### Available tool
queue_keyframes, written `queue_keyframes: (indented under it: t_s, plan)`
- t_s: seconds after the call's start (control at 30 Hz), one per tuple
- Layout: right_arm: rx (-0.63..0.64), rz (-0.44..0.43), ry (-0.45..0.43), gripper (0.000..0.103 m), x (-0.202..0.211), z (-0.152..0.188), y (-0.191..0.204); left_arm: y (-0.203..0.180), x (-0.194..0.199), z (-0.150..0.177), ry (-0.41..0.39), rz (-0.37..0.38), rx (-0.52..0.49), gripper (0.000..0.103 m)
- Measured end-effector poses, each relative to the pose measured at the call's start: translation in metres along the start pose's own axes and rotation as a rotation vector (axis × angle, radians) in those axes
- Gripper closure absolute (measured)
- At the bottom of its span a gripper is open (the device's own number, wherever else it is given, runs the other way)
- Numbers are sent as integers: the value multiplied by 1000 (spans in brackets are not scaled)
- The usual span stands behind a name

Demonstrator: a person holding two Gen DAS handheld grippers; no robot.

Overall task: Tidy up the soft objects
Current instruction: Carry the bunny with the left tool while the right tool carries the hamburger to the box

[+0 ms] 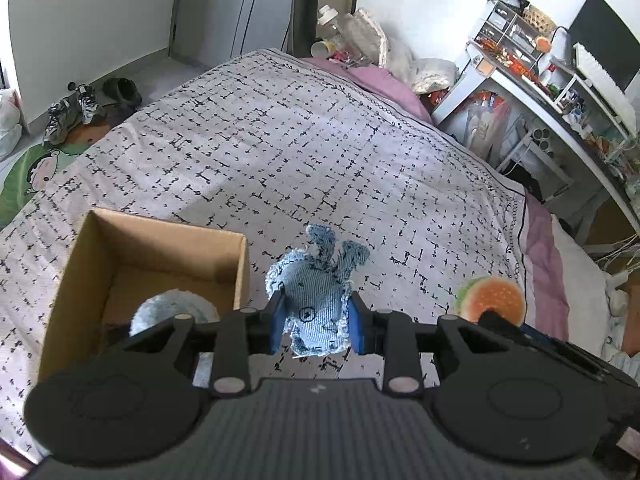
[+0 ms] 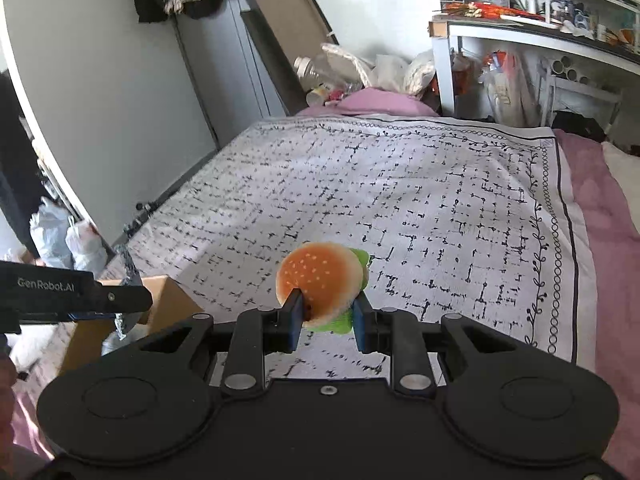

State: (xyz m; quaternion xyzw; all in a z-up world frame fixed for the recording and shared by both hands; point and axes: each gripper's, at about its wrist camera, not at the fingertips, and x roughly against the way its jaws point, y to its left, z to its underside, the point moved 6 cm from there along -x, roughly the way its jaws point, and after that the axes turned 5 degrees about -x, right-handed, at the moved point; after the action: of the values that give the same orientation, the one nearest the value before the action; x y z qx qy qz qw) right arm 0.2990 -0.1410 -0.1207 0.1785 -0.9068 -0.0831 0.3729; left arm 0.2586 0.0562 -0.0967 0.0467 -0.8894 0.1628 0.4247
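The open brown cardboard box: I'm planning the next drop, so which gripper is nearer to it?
Left. The left gripper, holding the blue denim toy, is right beside the open brown cardboard box; the right gripper, holding the plush hamburger, is farther right.

A lived-in bedroom: patterned bed (image 1: 280, 152), cluttered desk (image 1: 560, 92), shoes (image 1: 72, 116) on floor.

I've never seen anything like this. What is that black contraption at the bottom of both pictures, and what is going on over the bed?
Each black contraption is a hand-held gripper with two blue fingers; a person holds one in each hand. A camera on each looks forward along its fingers, giving one picture per hand. The left gripper is shut on a denim whale toy. The right gripper is shut on a plush burger. Below lies the patterned bedspread, with a cardboard box on it that already holds something pale blue and fluffy. The toys probably go in there.
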Motion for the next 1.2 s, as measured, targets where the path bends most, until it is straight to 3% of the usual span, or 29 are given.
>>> queue_keyframes:
  t_s: [0.7, 1.2]
  plan:
    - [-20, -10, -41, 78, 46, 3, 44, 43, 53, 1, -44, 40, 30, 72]
    - [20, -27, -8, 78, 30, 8, 96, 105, 43, 0, -37, 7, 110, 72]
